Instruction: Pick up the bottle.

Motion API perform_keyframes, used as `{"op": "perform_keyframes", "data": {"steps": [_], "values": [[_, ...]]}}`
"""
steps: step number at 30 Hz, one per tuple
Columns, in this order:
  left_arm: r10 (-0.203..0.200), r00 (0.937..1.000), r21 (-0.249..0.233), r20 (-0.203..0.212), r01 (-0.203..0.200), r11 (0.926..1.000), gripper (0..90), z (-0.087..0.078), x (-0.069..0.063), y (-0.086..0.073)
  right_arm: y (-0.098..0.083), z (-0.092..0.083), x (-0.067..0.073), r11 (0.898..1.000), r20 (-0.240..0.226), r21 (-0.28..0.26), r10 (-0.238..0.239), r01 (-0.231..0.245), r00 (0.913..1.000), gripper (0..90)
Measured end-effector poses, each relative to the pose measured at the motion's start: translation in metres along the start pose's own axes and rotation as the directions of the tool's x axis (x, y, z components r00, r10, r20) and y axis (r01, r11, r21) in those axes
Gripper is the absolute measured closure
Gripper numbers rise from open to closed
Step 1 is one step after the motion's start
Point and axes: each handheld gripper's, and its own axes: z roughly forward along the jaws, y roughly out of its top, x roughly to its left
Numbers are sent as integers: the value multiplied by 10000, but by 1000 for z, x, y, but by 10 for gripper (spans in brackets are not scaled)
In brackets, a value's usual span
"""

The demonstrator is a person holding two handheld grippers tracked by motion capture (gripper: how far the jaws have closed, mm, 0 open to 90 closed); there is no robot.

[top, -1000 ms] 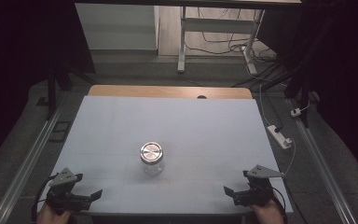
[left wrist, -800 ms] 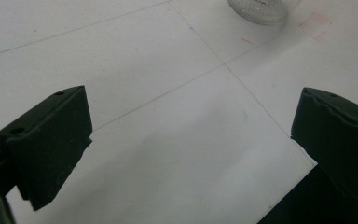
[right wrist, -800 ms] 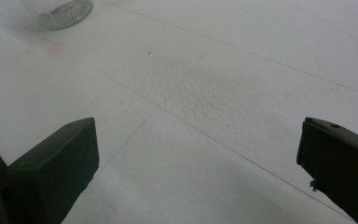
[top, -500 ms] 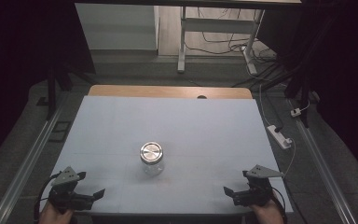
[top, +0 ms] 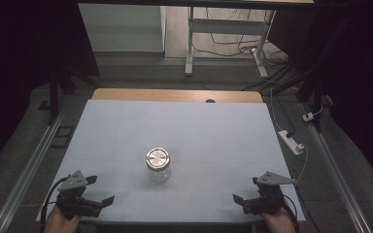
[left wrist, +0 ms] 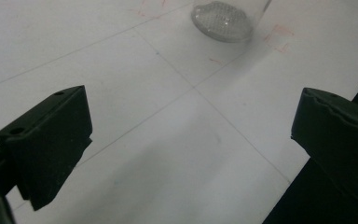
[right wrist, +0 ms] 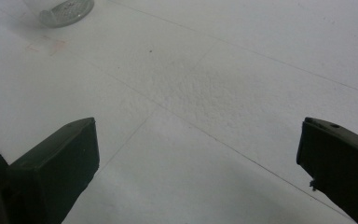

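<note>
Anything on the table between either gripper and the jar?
Nothing visible. The jar stands upright, lid on, mid-table. The left gripper and right gripper sit open at the near corners, and just bare white table lies between each and the jar; both gripper views agree.

The jar (top: pixel 158 165) is the one obstacle on the table (top: pixel 175 121), standing upright near the middle. The left gripper (top: pixel 99 190), jaws spread, sits at 7 o'clock of it, the right gripper (top: pixel 246 189), jaws spread, at 5 o'clock; bare sheet lies between each and the jar.
</note>
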Motion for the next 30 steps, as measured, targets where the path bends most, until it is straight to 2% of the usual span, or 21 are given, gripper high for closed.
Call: {"op": "perform_keyframes", "data": {"steps": [5, 30], "values": [[223, 9996, -83, 151, -222, 9997, 0, 3, 0, 3, 0, 0, 0, 10000, -8, 9, -18, 18, 10000, 0], [632, 9963, -250, 576, -618, 9978, 0, 35, -8, 30, 0, 1, 0, 10000, -36, 92, -32, 32, 10000, 0]]}}
